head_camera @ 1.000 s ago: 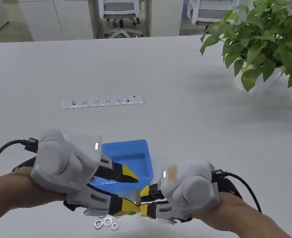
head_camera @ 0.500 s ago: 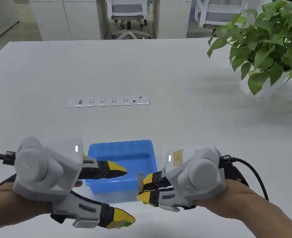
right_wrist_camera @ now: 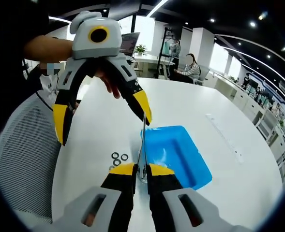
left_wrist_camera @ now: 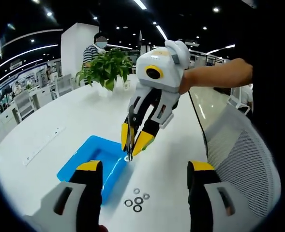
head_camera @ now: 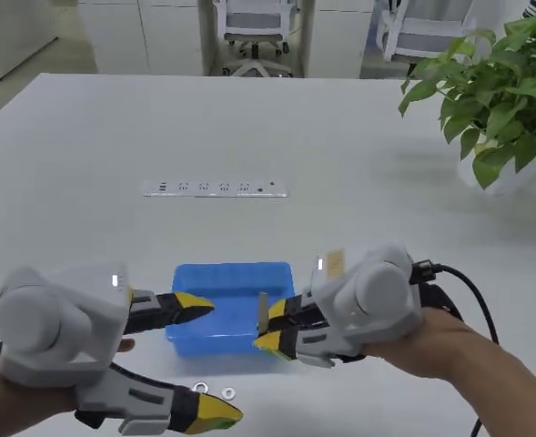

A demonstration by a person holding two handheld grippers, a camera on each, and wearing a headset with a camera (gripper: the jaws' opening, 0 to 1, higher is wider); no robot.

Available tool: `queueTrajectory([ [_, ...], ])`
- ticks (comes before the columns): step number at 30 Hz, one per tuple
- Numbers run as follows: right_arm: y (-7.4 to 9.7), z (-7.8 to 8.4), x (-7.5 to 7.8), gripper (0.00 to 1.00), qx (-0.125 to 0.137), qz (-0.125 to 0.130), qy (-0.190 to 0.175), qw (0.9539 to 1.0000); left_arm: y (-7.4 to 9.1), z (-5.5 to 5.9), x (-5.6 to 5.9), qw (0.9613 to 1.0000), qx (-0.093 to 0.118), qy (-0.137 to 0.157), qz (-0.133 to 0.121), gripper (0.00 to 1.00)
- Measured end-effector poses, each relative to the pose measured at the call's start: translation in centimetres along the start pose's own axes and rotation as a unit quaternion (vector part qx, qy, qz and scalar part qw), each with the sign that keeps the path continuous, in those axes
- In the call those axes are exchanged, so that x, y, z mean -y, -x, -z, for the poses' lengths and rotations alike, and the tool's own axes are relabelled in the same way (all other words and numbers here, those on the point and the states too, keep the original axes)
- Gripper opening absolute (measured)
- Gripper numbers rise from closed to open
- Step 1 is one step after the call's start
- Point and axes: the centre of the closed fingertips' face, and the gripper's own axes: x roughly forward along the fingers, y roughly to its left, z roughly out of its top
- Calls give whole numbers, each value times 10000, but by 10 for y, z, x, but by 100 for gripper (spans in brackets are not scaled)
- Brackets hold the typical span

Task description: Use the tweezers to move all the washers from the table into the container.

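White surface [head_camera: 386, 182] runs wide and mostly bare, with office chairs [head_camera: 254, 23] behind its far edge and a leafy green plant [head_camera: 495, 82] at about 2 o'clock in the head view. A flat white power strip [head_camera: 215, 189] lies at 12 o'clock from the blue container [head_camera: 231, 270], well apart from it. The container sits open in front of the person, between the two tools.

The left gripper [head_camera: 206, 360] comes in from 8 o'clock. Its yellow-tipped fingers are spread wide and hold nothing; one tip hangs over the container's left edge, the other low near the front of the surface. The right gripper [head_camera: 269, 332] comes in from 4 o'clock, with its fingers clenched on the tweezers [head_camera: 263, 312]. The tweezers stick out past the fingertips, over the container's right front corner. In the left gripper view their tip points down just at the container's near rim; whether it carries anything is too small to tell.

A small cluster of washers [head_camera: 215, 391] lies on the surface at 6 o'clock from the container, just outside its front wall and between the left gripper's spread fingers. They are bunched close together, some touching.
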Motion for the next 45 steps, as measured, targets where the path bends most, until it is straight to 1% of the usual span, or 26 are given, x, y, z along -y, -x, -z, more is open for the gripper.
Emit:
queueTrajectory([
  [4,-2,-3,6,10,19,-17,26,10000,4,2,2,9999,1,47,-104,80],
  [7,-3,-4,11,10,38,-17,34,10000,8,2,4,9997,55,124,-203,82],
  [9,-3,-5,15,10,55,-20,27,10000,13,4,-1,9993,108,143,-341,85],
  [11,-5,-5,18,10,53,-25,50,10000,16,4,-2,9987,145,162,-452,89],
  [18,-12,-1,25,10,67,-89,77,9999,27,6,-5,9973,205,294,-634,94],
  [24,-20,2,28,10,79,-186,169,9997,29,9,-5,9964,202,381,-727,99],
  [31,-29,6,37,10,106,-232,156,9996,33,8,-6,9958,218,435,-774,99],
  [33,-32,9,39,10,104,-233,164,9995,33,7,-7,9958,214,421,-789,99],
  [39,-41,16,45,11,71,-244,158,9996,32,6,-13,9955,235,450,-795,99],
  [43,-46,21,49,11,55,-240,149,9996,30,8,-19,9955,223,447,-808,99],
  [45,-49,23,51,11,49,-244,123,9996,28,10,-24,9951,180,442,-867,98],
])
